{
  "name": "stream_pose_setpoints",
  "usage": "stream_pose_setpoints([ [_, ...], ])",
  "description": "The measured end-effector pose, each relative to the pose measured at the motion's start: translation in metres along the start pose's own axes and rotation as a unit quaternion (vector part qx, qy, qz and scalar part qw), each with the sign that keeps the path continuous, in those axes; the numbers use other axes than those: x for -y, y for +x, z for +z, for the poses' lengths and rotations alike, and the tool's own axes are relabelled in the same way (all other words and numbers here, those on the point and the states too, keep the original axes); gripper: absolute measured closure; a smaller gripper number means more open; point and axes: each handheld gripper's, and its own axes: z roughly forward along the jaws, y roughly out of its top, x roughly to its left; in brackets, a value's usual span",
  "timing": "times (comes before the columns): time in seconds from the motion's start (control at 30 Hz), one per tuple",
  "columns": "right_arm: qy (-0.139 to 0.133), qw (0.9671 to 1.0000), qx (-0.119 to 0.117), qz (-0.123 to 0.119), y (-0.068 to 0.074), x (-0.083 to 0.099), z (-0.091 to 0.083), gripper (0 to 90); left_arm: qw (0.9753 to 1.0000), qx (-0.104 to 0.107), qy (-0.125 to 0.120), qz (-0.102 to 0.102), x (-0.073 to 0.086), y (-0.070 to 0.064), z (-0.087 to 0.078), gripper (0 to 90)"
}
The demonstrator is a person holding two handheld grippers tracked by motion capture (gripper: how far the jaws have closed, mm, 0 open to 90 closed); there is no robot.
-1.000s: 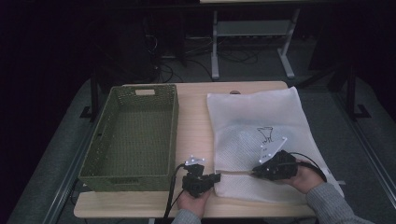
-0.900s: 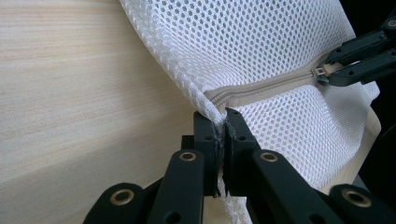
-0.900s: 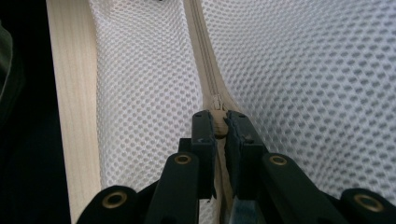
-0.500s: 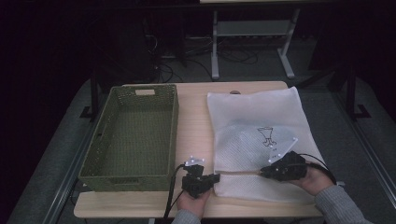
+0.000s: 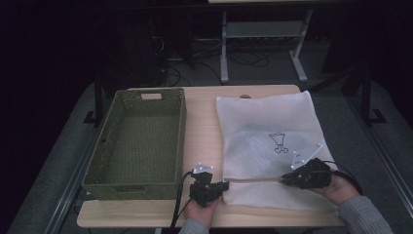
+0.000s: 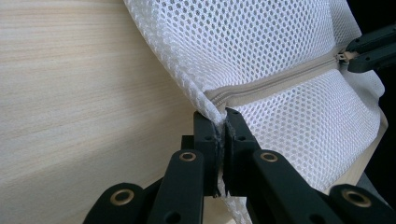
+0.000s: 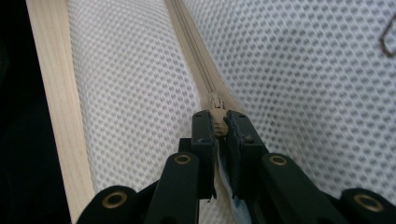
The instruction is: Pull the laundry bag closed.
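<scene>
High view: white mesh bag [image 5: 272,141] lies right of the green basket [image 5: 139,141]. Left gripper [image 6: 220,135] pinches the bag's corner; right gripper [image 7: 218,126] is clamped on the zipper pull [image 7: 216,112].

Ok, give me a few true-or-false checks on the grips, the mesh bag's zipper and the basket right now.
1. The left gripper is shut on the mesh bag's corner. True.
2. The right gripper is open above the zipper. False: it is shut on the zipper pull.
3. The green basket holds folded clothes. False: nothing shows inside.
4. The bag lies to the right of the basket in the high view. True.
</scene>
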Motion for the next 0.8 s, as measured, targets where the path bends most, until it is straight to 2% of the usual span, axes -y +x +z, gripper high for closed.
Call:
stream_pose_setpoints([
  [0.3, -0.002, 0.9996, 0.007, 0.027, -0.008, 0.020, -0.007, 81.4, 1.0000, -0.002, 0.000, 0.002, 0.000, 0.001, -0.001, 86.5],
  [0.8, 0.008, 0.9984, 0.022, 0.051, -0.015, 0.041, -0.016, 81.4, 1.0000, -0.008, -0.001, 0.004, 0.000, 0.002, -0.003, 86.6],
])
